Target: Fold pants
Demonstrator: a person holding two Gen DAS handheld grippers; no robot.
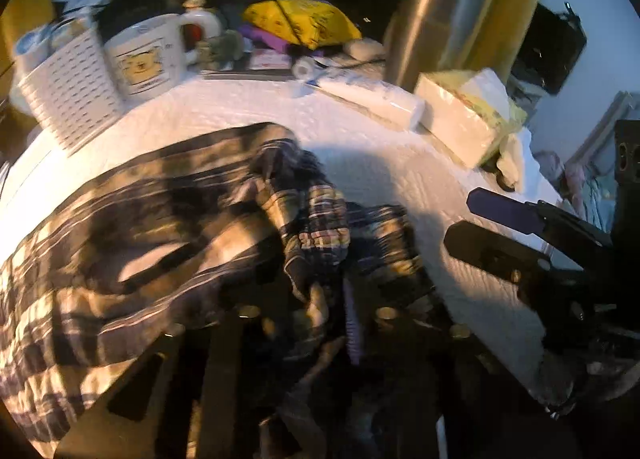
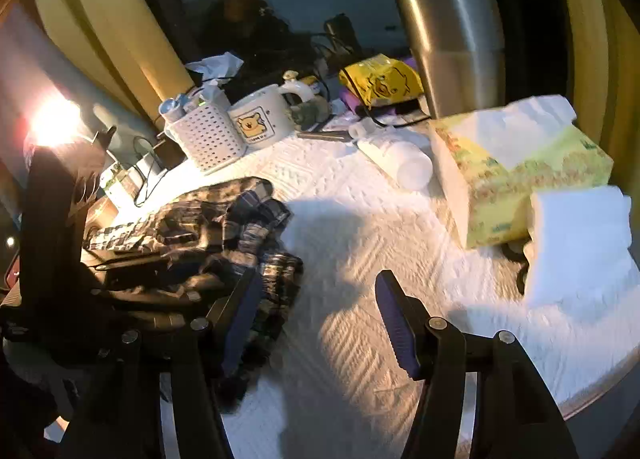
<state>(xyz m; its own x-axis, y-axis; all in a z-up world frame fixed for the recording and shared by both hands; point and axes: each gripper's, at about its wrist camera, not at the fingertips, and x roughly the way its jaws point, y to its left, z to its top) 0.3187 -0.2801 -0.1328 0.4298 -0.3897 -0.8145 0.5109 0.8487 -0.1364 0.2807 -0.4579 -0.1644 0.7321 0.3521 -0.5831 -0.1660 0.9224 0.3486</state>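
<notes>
1 plaid pants (image 2: 224, 227), 2 grippers: left (image 1: 320, 299), right (image 2: 320, 323); 1 steel tumbler (image 2: 456, 47), 1 mug (image 2: 260, 123), 1 white perforated basket (image 2: 208, 135), 1 tissue box (image 2: 516, 175), 1 yellow bag (image 2: 380, 79), 1 white bottle lying flat (image 2: 404, 163)

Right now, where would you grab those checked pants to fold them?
I'd take the plaid pants at the bunched end nearest the bare white table cover, coming from that open side. The cloth stands up in ridges there; elsewhere it lies flat.
</notes>
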